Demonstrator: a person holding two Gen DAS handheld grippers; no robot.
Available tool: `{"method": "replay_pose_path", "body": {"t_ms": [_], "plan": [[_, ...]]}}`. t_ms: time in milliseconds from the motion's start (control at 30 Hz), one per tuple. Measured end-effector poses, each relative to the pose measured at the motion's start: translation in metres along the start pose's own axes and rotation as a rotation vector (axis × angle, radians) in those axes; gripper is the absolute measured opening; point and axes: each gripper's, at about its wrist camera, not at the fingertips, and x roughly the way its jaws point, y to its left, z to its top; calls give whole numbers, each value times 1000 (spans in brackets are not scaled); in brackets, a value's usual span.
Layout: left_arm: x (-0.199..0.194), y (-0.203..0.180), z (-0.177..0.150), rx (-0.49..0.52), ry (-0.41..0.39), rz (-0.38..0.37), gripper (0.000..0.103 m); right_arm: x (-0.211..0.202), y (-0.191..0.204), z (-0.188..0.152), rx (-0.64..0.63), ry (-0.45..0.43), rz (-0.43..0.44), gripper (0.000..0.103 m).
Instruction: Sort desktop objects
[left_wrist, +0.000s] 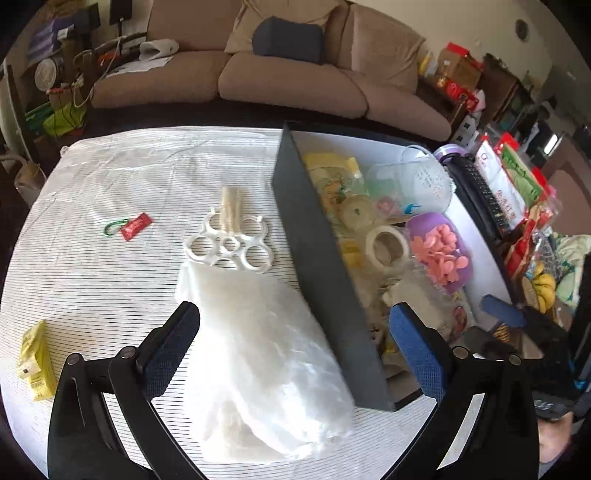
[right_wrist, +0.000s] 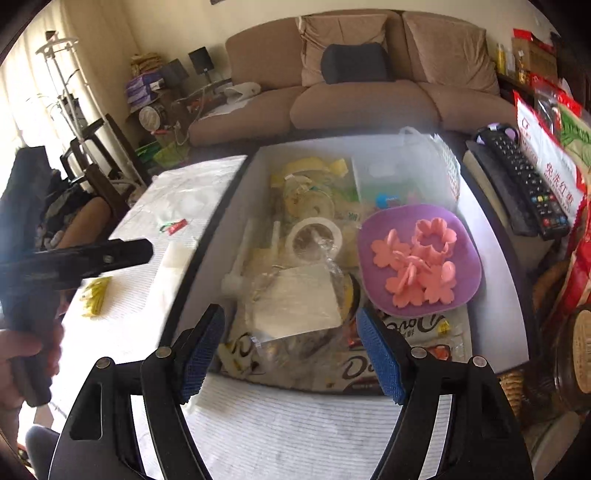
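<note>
A dark box (left_wrist: 325, 266) with a white inside stands on the striped tablecloth and holds several items: a purple dish of pink flower cutters (right_wrist: 419, 258), a tape roll (right_wrist: 314, 240), a clear bag (right_wrist: 295, 302) and chocolate wrappers (right_wrist: 369, 365). My left gripper (left_wrist: 295, 339) is open over a white plastic bag (left_wrist: 258, 362) lying beside the box's left wall. My right gripper (right_wrist: 291, 343) is open and empty over the box's near edge. The left gripper also shows in the right wrist view (right_wrist: 110, 254), at the left.
On the cloth lie a white ring holder (left_wrist: 231, 245) with pale sticks, a red tag with a green clip (left_wrist: 129, 227) and a yellow packet (left_wrist: 35, 362). A remote (right_wrist: 524, 184) and snack packets (right_wrist: 554, 166) sit right of the box. A sofa (left_wrist: 295, 74) stands behind.
</note>
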Motion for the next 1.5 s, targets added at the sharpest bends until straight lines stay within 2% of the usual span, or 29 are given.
{"method": "replay_pose_path", "body": {"t_ms": [167,300,333,367,433,500,567,600,667,767,833,1033,1100,1133,1167,1267,1333,1433,1500], "plan": [[17,80,1,2,-14,108,103,-28,35,-10,-43,-58,79,77],[46,133,6,74,17,189,102,-31,69,-21,-82,-76,162,77],[53,143,7,83,30,210,100,-28,78,-23,-99,-74,170,77],[60,152,8,85,42,216,93,-25,86,-26,-120,-72,175,76],[67,165,7,67,49,190,88,-15,104,-30,-164,-70,185,76],[69,173,2,2,44,79,88,-3,120,-36,-185,-61,207,75],[73,170,-5,-79,71,-82,89,13,133,-42,-180,-42,219,75],[75,164,-9,-100,88,-139,89,21,136,-47,-172,-32,209,74],[81,144,-19,-100,116,-186,89,33,140,-58,-139,-1,211,74],[94,114,-28,-102,168,-200,89,43,143,-72,-129,48,221,74],[101,99,-32,-101,179,-180,89,46,141,-79,-109,56,232,73],[109,92,-33,-163,174,-182,88,53,138,-90,-85,74,251,73],[109,87,-35,-144,166,-169,75,54,138,-89,-88,72,254,73],[108,84,-37,-135,167,-187,52,53,138,-89,-85,69,258,73],[106,81,-39,-134,166,-209,34,52,137,-89,-84,65,262,73],[94,70,-43,-109,143,-198,25,46,137,-87,-88,44,266,73],[83,73,-44,-108,142,-217,24,39,135,-85,-83,29,270,73],[53,92,-48,-103,100,-178,27,29,134,-78,-76,4,288,73],[30,114,-51,-92,65,-147,42,23,135,-67,-75,-15,300,74]]}}
